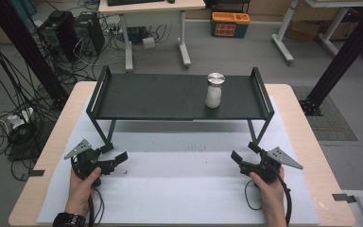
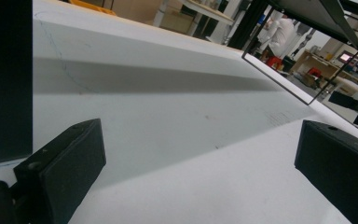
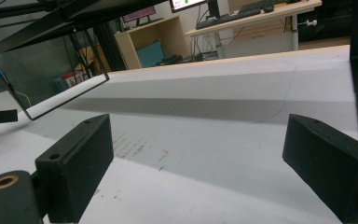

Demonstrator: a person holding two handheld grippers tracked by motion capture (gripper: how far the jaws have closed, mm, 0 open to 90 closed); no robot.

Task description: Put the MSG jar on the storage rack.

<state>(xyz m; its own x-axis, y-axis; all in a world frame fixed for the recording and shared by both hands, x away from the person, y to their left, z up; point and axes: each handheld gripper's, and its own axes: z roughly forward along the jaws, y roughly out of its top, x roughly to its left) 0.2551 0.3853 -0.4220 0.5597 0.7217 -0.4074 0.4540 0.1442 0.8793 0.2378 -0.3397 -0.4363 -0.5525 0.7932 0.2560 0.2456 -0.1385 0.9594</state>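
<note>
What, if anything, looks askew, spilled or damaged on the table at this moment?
Nothing stands out. The jar stands upright on the black shelf, lid on, with no spill around it. The left gripper and right gripper are both open and empty over the white mat.

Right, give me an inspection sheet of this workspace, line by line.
Surface: wooden table covered by a white mat, faintly scuffed.
Job's things: jar with a silver lid, upright on the black shelf rack, right of its middle.
Clutter: nothing seen on the mat.
Grippers: left gripper and right gripper both open, low over the mat, holding nothing.
Cables: one trails from each gripper toward the person; tangled cables lie on the floor at left.
Surroundings: computer towers, desks, orange-topped bin.
</note>
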